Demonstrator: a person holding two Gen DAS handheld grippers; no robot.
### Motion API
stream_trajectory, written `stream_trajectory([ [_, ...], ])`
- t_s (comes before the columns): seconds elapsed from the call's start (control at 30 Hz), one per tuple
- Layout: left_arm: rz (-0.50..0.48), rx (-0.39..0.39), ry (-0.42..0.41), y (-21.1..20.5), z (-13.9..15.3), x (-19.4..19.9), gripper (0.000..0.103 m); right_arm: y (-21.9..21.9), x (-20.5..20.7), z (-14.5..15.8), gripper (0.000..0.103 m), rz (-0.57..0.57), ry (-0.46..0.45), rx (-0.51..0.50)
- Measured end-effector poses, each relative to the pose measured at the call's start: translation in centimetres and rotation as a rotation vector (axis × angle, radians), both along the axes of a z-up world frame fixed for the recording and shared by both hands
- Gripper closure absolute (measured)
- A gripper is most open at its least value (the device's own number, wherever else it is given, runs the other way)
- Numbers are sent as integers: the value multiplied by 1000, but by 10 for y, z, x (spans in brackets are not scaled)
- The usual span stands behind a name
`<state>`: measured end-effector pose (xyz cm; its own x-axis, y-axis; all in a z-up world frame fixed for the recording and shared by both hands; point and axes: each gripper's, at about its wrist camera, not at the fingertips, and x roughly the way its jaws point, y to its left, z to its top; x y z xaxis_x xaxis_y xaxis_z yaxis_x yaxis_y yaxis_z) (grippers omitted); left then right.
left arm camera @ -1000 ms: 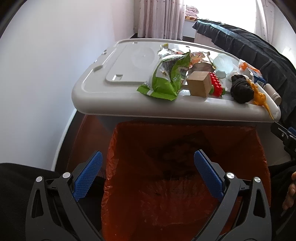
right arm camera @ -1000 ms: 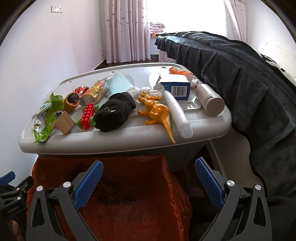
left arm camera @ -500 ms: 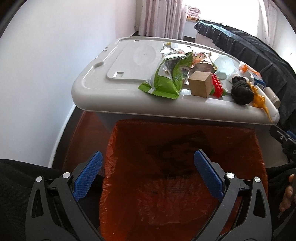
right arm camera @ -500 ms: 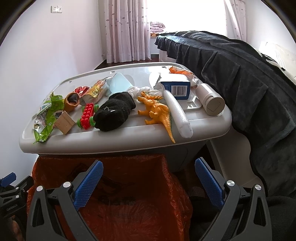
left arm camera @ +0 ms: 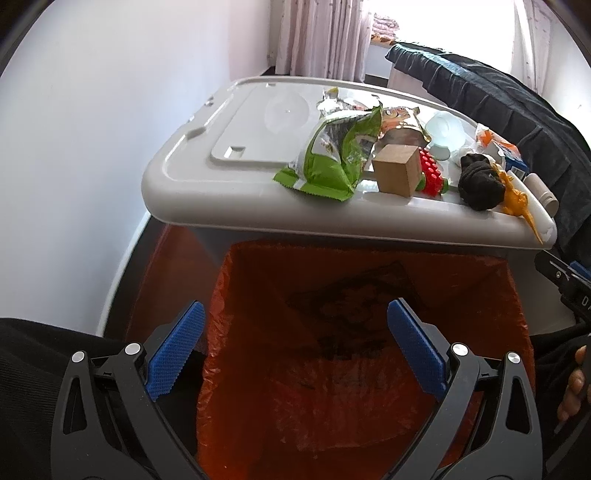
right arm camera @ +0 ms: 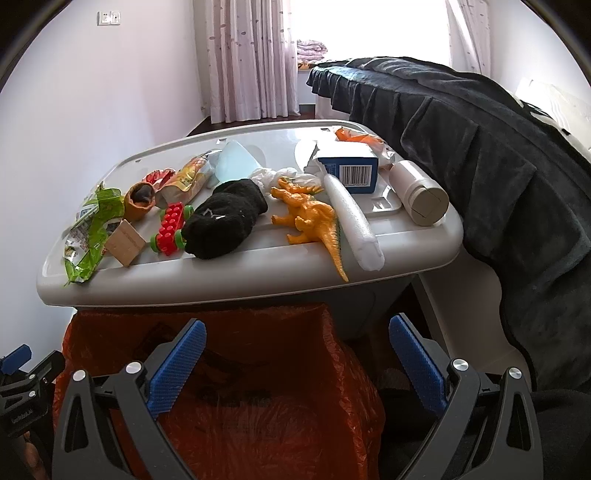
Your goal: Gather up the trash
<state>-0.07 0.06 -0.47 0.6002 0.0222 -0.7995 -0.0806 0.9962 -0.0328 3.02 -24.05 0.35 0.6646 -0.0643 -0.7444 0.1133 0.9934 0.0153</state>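
Barely begun, I judge — both claws, left claw (left arm camera: 294,345) and right claw (right arm camera: 297,354), gape empty over the orange bag (left arm camera: 369,369) while wrappers like the green packet (left arm camera: 338,155) litter the bin lid (left arm camera: 207,184).

A bedroom in a private home: a bed draped in a dark plush blanket (right arm camera: 461,147) runs along one side, pale patterned curtains (right arm camera: 251,55) hang before a bright window, and folded bedding (right arm camera: 312,48) is stacked on the sill. White plastered walls carry a light switch plate (right arm camera: 109,17). A grey plastic storage-box lid (left arm camera: 236,147) serves as a makeshift table, strewn with household clutter including an orange toy dinosaur (right arm camera: 310,218), a red toy brick car (right arm camera: 171,229) and a crumpled green snack wrapper (left arm camera: 332,155).
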Motion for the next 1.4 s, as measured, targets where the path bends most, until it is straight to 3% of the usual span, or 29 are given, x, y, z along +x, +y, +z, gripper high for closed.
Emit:
stream_trajectory([
  [1.0, -53, -5, -19, -10, 4, -3, 6, -7, -2, 1, 5, -26, -5, 14],
  [1.4, -30, -23, -17, -7, 3, -1, 6, -12, -2, 0, 5, -30, -4, 14],
])
